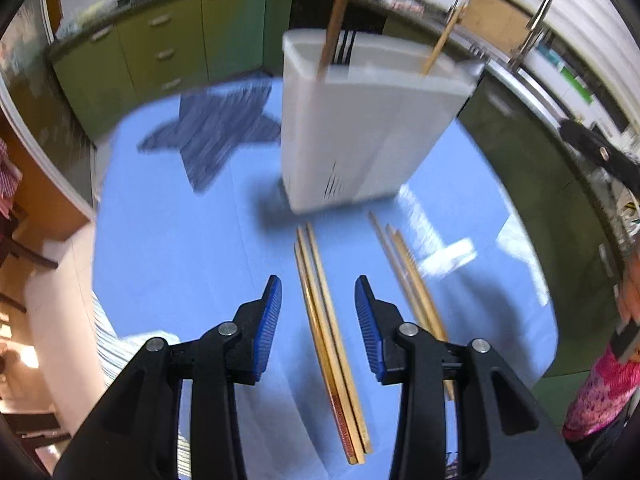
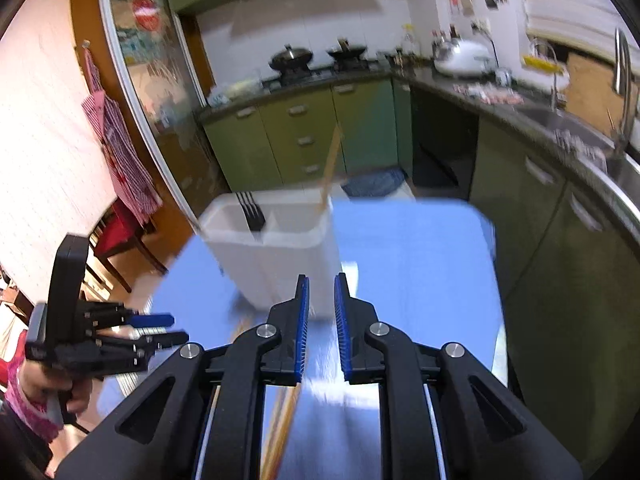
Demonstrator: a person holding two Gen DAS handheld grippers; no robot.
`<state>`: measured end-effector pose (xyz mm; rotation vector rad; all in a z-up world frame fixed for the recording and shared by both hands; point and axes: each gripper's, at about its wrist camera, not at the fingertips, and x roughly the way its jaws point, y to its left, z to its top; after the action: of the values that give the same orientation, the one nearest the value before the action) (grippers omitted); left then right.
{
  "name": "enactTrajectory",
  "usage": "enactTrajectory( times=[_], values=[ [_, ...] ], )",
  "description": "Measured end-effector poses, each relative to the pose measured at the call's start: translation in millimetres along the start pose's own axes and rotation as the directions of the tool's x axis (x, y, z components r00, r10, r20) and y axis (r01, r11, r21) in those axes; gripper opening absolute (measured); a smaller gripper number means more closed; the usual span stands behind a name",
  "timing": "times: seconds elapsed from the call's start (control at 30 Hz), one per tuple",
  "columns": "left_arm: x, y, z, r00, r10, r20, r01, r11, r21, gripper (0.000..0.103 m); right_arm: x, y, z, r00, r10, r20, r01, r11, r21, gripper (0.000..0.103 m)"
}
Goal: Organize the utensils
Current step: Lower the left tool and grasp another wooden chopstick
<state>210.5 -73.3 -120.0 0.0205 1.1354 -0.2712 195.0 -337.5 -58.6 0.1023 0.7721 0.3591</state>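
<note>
Green kitchen cabinets (image 2: 304,128) line the walls behind a blue surface (image 1: 180,240) that carries the utensils. On it stands a white holder (image 1: 352,128), upright and split into compartments; a dark fork (image 2: 250,210) sits prongs-up in one section and wooden chopsticks (image 1: 336,20) lean out of others. In front of the holder lie two loose bundles of chopsticks: a nearer bundle (image 1: 328,332) and a second bundle (image 1: 408,272) just beside it to the right. The left claw (image 1: 318,328) hangs over the nearer bundle with its blue pads apart, one on either side of the sticks, not pressing them. The right claw (image 2: 321,328) points toward the holder's base, its pads parted by a narrow gap with nothing between them. Motion blur softens both views.
</note>
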Motion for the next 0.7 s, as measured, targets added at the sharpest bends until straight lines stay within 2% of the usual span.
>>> enactTrajectory(
  times=[0.17,0.23,0.3,0.33,0.37,0.57,0.7],
  values=[
    [35.6,-1.1,-8.1,0.997,0.023,-0.071,-0.024,1.000,-0.016,0.032,18.1,-14.5,-49.9,0.997,0.026,-0.072,-0.023,0.999,0.046,0.014],
    [45.2,0.3,-9.1,0.995,0.047,-0.087,-0.049,0.999,-0.020,0.025,21.7,-17.7,-62.5,0.995,0.037,-0.089,-0.032,0.998,0.060,0.014],
    [53.1,3.4,-9.9,0.993,0.053,-0.102,-0.057,0.998,-0.030,0.023,23.2,-21.8,-68.9,0.994,0.044,-0.095,-0.037,0.997,0.071,0.016],
    [54.7,4.4,-9.5,0.993,0.053,-0.106,-0.057,0.998,-0.034,0.023,23.1,-23.8,-71.9,0.994,0.046,-0.095,-0.039,0.996,0.076,0.023],
    [56.6,4.9,-10.4,0.993,0.052,-0.109,-0.057,0.998,-0.036,0.023,22.7,-24.5,-71.4,0.994,0.047,-0.094,-0.040,0.996,0.078,0.025],
    [66.0,5.5,-10.6,0.990,0.061,-0.125,-0.066,0.997,-0.032,0.021,16.7,-25.9,-69.4,0.995,0.050,-0.081,-0.042,0.995,0.088,0.025],
    [74.1,6.5,-10.9,0.987,0.061,-0.148,-0.067,0.997,-0.036,0.014,16.0,-24.5,-65.5,0.995,0.052,-0.085,-0.045,0.995,0.088,0.025]
  ],
)
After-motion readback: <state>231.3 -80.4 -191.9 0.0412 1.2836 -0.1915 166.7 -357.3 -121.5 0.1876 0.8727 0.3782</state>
